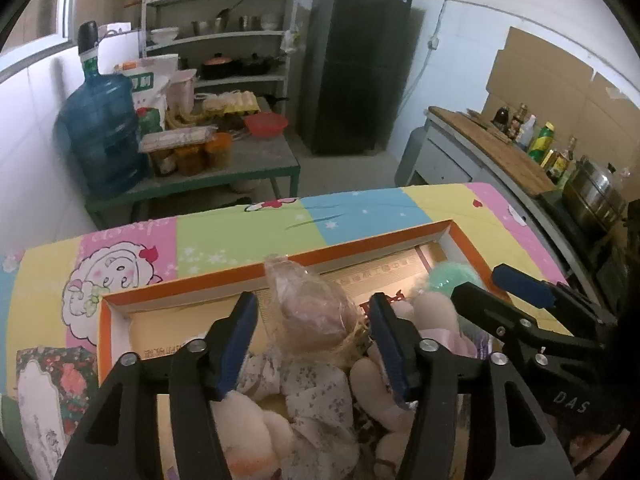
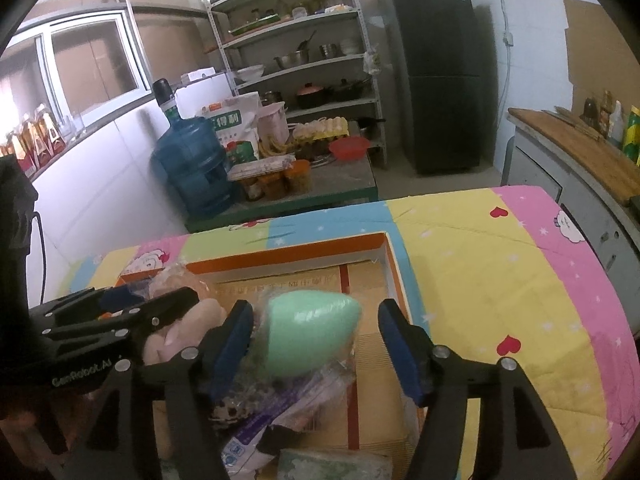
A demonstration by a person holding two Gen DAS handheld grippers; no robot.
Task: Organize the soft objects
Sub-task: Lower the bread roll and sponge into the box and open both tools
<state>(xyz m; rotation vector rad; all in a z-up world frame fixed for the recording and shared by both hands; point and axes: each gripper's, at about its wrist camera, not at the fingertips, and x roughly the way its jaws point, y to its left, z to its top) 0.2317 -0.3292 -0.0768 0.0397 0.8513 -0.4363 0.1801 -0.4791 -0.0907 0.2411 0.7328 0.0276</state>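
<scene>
Both of my grippers hang over the orange-rimmed box (image 1: 400, 240), which sits on the desk under a patchwork cartoon cloth (image 2: 500, 280). My left gripper (image 1: 316, 340) has its fingers apart, straddling a plastic-wrapped soft toy (image 1: 312, 308) without visibly pressing it. Below it lie a floral-dressed plush doll (image 1: 316, 400) and a cream plush limb (image 1: 372, 380), all inside the box. My right gripper (image 2: 316, 352) is likewise spread, with the mint-green soft ball (image 2: 312, 336) between its fingers; the left finger sits close to the ball's wrap, the right finger stands clear of it. I hold nothing in either gripper, as far as I can judge.

Risks noted:
- The toy's loose plastic wrap looks slippery; closing on film alone would likely let the toy slide out on the lift.
- The green ball is rounded and compressible; an off-centre squeeze could squirt it sideways, over the box rim onto the cloth.
- A packet with purple print (image 2: 280, 412) lies under the ball; a deep closure may snag it and drag it along.
- My two grippers work close together over the same pile; the left one shows near my right one's left finger in the right wrist view, so a careless sideways move could cause a knock.
- The box contents are tangled, so one lift may disturb neighbours.
</scene>
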